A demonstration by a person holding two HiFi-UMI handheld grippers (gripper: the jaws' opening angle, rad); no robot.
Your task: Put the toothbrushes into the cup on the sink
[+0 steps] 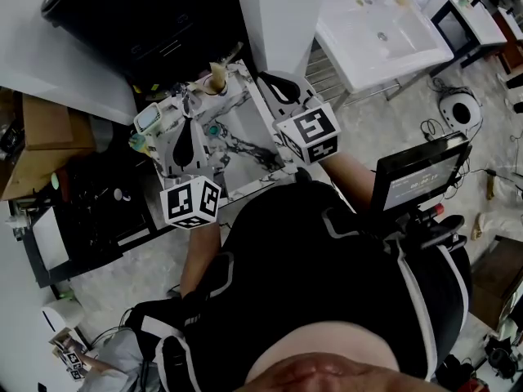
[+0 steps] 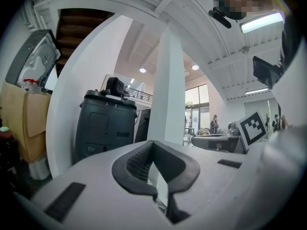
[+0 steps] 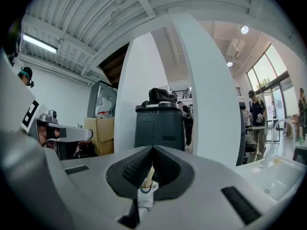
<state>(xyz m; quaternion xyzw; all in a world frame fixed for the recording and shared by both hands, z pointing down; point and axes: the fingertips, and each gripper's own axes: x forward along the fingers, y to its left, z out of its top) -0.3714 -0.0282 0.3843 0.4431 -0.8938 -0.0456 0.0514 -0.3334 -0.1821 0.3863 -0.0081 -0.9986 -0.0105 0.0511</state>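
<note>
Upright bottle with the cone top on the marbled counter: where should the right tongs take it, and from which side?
Take the bottle by its white body, below the blue neck ring, coming in level from the near side with the right tongs. It stands upright, and the cream top tapers, so pads there would likely slip. The tongs are shut: open first.

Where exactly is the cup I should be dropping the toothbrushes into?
In the head view, find the white pillar; the marble-veined sink counter lies at its foot. The cup stands at that counter's left end. Unlike the narrow tan-topped bottle at the far edge, it is wide-mouthed with a pale rim.
</note>
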